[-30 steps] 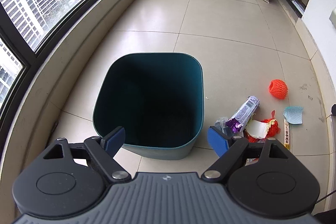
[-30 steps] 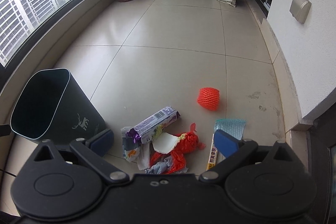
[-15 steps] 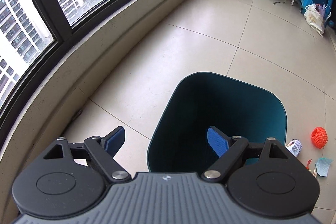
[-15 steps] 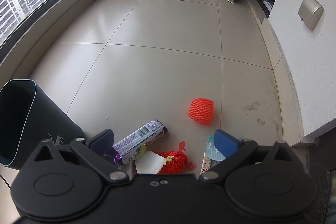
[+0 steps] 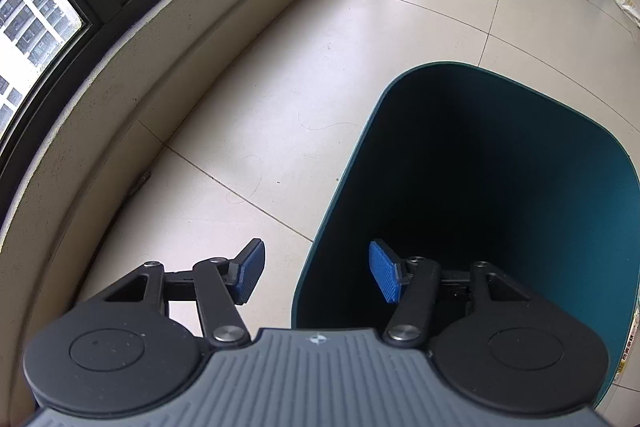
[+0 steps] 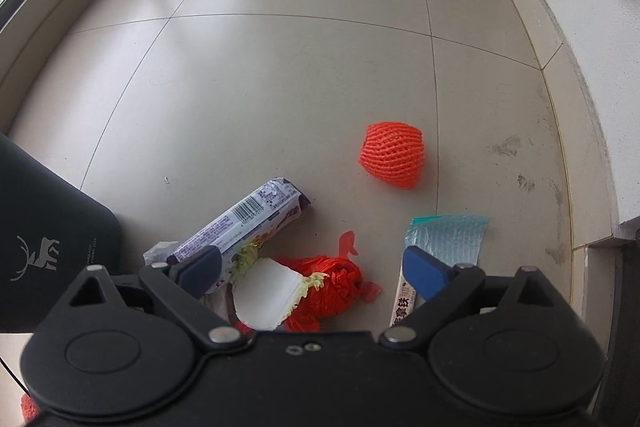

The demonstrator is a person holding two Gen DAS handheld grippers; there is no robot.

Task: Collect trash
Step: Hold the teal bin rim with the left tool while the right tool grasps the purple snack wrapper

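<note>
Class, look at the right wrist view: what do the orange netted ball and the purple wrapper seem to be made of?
Orange netted ball: likely soft foam mesh, matte, judging by its open diamond netting. Purple wrapper: probably thin plastic film, glossy, with printed barcode and crinkled ends.

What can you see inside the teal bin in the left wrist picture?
Only the teal bin's dark inner walls show, with no trash visible on them. Its floor is lost in shadow, and the left hand-held gripper covers the near part, so contents there cannot be ruled out.
</note>
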